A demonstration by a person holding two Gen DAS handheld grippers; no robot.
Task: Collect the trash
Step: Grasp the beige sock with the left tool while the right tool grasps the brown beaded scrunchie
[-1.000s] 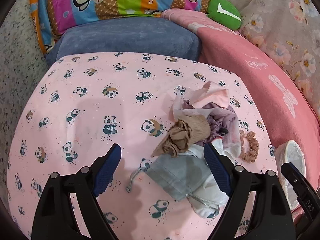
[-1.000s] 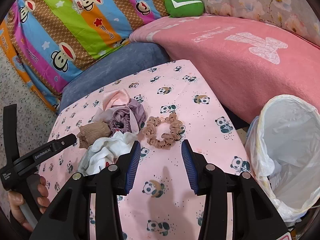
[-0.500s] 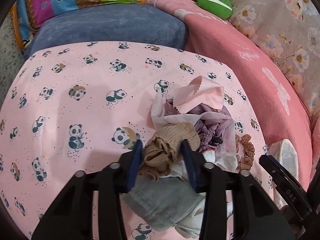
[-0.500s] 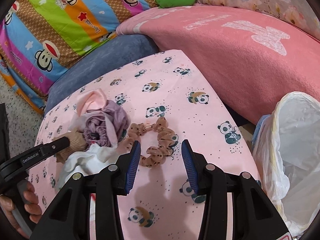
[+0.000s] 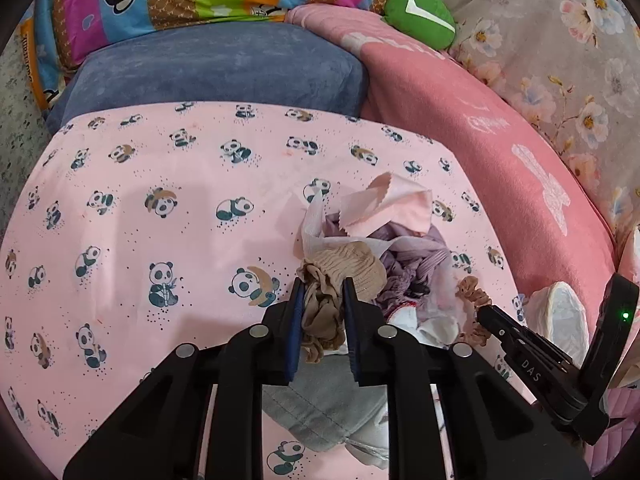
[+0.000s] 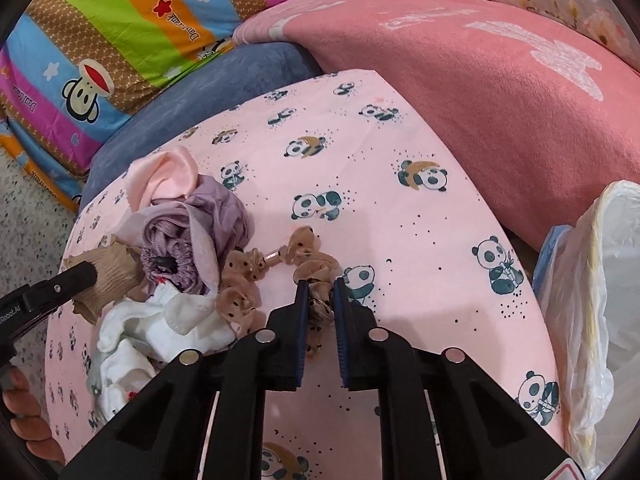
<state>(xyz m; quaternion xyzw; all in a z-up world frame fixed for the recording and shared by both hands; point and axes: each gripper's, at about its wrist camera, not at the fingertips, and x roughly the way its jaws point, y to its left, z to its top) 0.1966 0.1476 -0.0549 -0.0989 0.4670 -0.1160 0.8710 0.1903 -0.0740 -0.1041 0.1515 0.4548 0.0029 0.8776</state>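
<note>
A heap of soft scraps lies on the pink panda-print cover (image 5: 160,240): a pink cloth (image 5: 392,204), a purple garment (image 5: 416,256), white socks (image 6: 160,324) and a grey cloth (image 5: 332,408). My left gripper (image 5: 322,286) has its jaws closing, with the pads pressing on the tan stocking (image 5: 352,268) at the heap's near edge. To the heap's right lies a tan dotted scrunchie (image 6: 240,276). My right gripper (image 6: 320,288) is closing too, its pads pinching the scrunchie's near right loop. Both pieces still rest on the cover.
A white bag-lined bin (image 6: 592,280) stands open off the cover's right edge. Behind are a blue cushion (image 5: 216,68), a pink blanket (image 6: 500,92), a striped cartoon quilt (image 6: 120,28) and a green pillow (image 5: 420,16). A hand's fingers (image 6: 24,400) show at lower left.
Both grippers came down and forward onto the heap. The left jaws went from wide open to clamped on the tan stocking. The right jaws closed onto the scrunchie.
</note>
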